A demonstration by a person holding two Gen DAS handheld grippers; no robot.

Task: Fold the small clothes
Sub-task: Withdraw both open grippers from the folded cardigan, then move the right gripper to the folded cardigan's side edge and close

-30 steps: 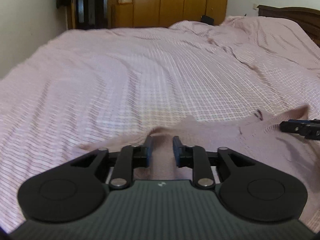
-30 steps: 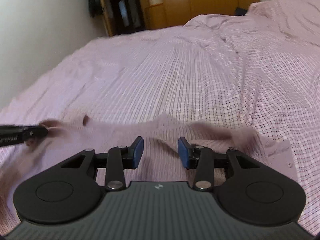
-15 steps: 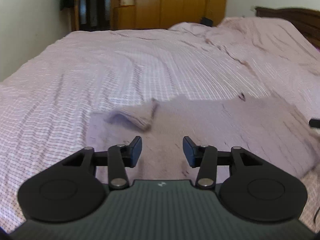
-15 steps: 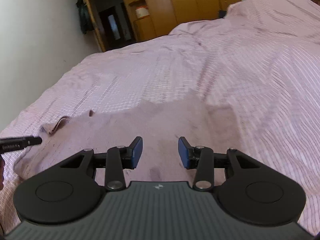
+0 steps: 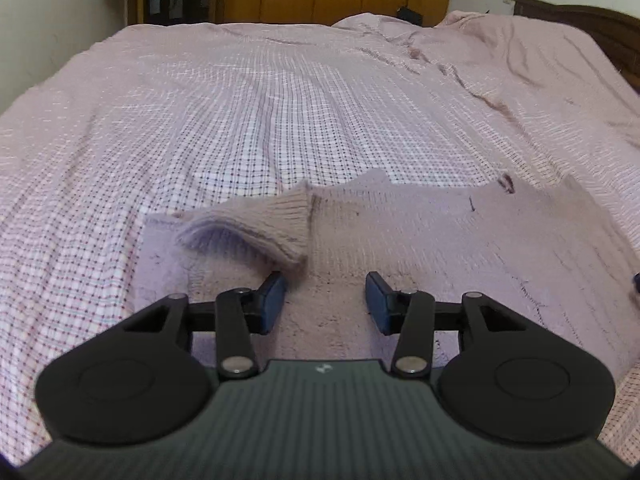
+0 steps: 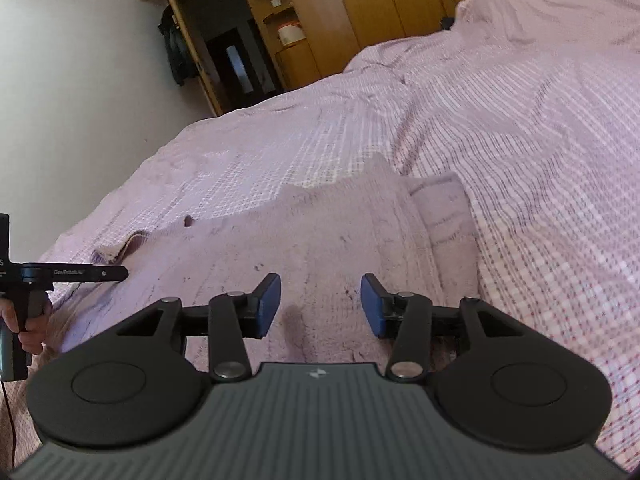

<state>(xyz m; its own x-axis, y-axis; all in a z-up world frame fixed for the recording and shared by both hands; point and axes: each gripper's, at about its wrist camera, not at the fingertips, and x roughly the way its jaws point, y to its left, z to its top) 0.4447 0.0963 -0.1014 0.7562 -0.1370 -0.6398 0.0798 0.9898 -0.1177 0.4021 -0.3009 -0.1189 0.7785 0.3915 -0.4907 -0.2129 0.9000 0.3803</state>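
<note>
Knitwear lies flat under both sets of jaws: a small mauve sweater (image 5: 420, 240) spread on the checked bedspread (image 5: 280, 100), its body running crosswise in front of us from one gripper to the other. We hold the left gripper (image 5: 326, 302) with its jaws wide and nothing between them, just above the cloth. Directly ahead of its left jaw, almost touching the blue pad, sits the ribbed cuff (image 5: 280, 224) of a sleeve that is flopped back over the body, its length trailing away to the left and forward. That cuff is the nearest loose part, and we judge the left gripper the closer one to take it.

Our right gripper (image 6: 320, 306) is likewise spread wide and empty, over the sweater's other half; beyond its right jaw the other sleeve (image 6: 444, 216) already lies tucked along the edge, pointing away from us. We judge the sweater's long axis to run left to right across both jaws.
</note>
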